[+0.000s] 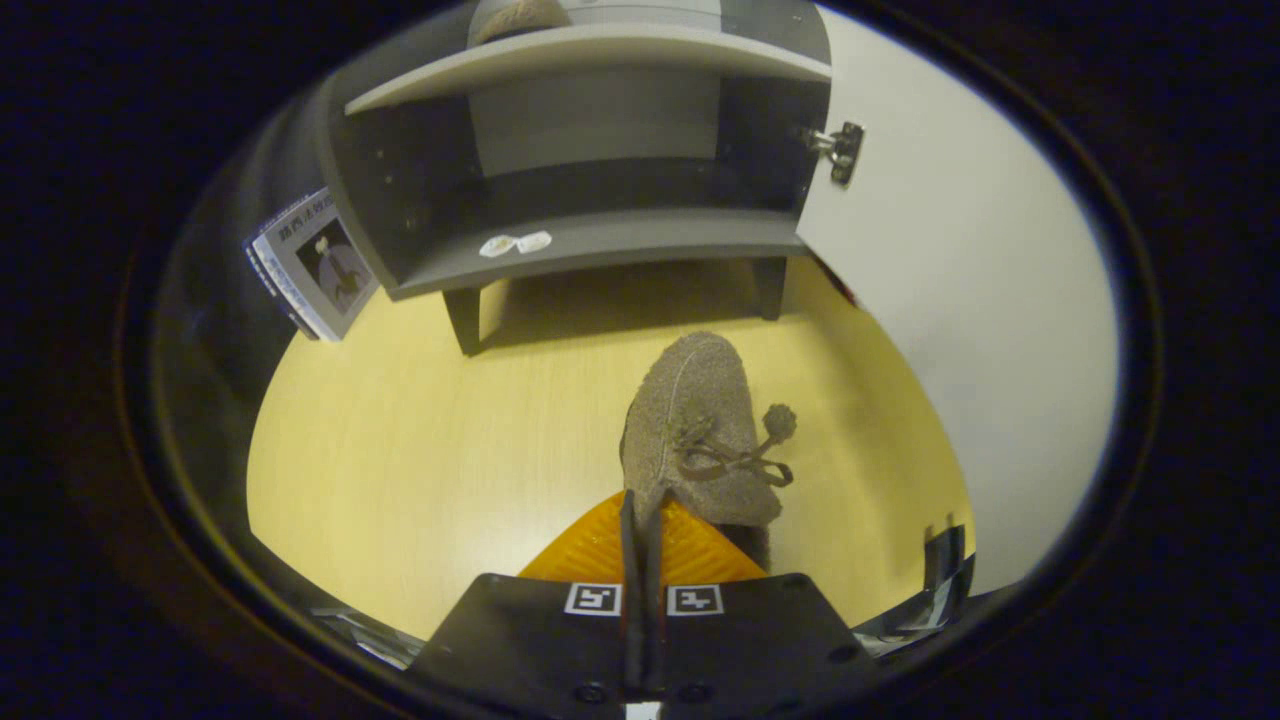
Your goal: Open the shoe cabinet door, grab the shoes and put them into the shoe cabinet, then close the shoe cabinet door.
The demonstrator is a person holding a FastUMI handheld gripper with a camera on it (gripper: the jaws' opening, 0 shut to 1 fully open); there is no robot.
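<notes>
A brown suede shoe (700,420) with a tied lace and pom-pom hangs just ahead of my gripper (642,525), toe pointing toward the cabinet. The fingers are nearly together, pinching the shoe's rear collar between them. The grey shoe cabinet (600,240) stands beyond the shoe, and its white door (960,300) is swung open to the right. The lower shelf lies straight ahead, past the shoe's toe. A second brown shoe (520,15) rests on the shelf above; I see just part of it.
Two small white packets (515,243) lie on the lower shelf near its left front. A metal hinge (840,150) joins door and cabinet. A printed booklet (310,265) leans left of the cabinet. Yellow wooden floor (420,450) spreads below.
</notes>
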